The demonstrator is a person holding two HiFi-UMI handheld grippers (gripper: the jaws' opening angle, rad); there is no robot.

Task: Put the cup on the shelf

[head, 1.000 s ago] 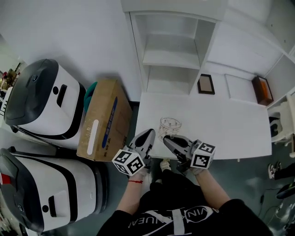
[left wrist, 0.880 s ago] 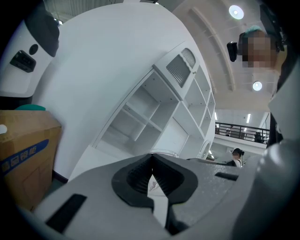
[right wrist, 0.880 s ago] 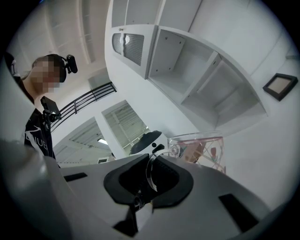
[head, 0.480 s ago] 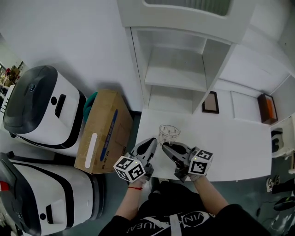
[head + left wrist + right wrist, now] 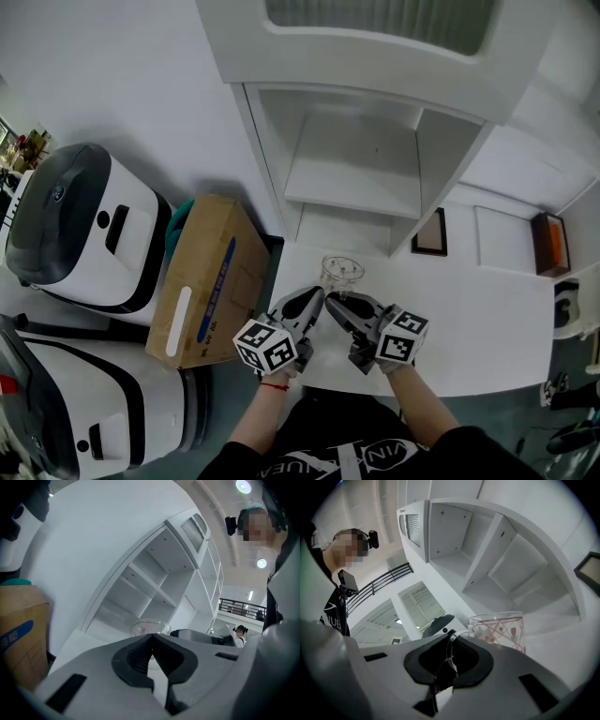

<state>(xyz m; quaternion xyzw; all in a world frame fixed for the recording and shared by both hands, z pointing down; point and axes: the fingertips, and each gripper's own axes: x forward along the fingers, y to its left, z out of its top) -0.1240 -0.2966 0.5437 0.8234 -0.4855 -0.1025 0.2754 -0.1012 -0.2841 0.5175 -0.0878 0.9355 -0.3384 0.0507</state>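
Clear patterned glass cup (image 5: 343, 272) at the white counter's (image 5: 469, 328) left end.
The right hand-held gripper (image 5: 335, 305) clamped its handle; the left hand-held gripper (image 5: 316, 297) sat closed, empty, just left.

both forearms (image 5: 417, 412) reach forward side by side. the left gripper (image 5: 314, 298) has its jaws pressed together with nothing between them. just to its right, the right gripper (image 5: 335, 305) has its jaws clamped on the thin handle of the cup (image 5: 343, 272).
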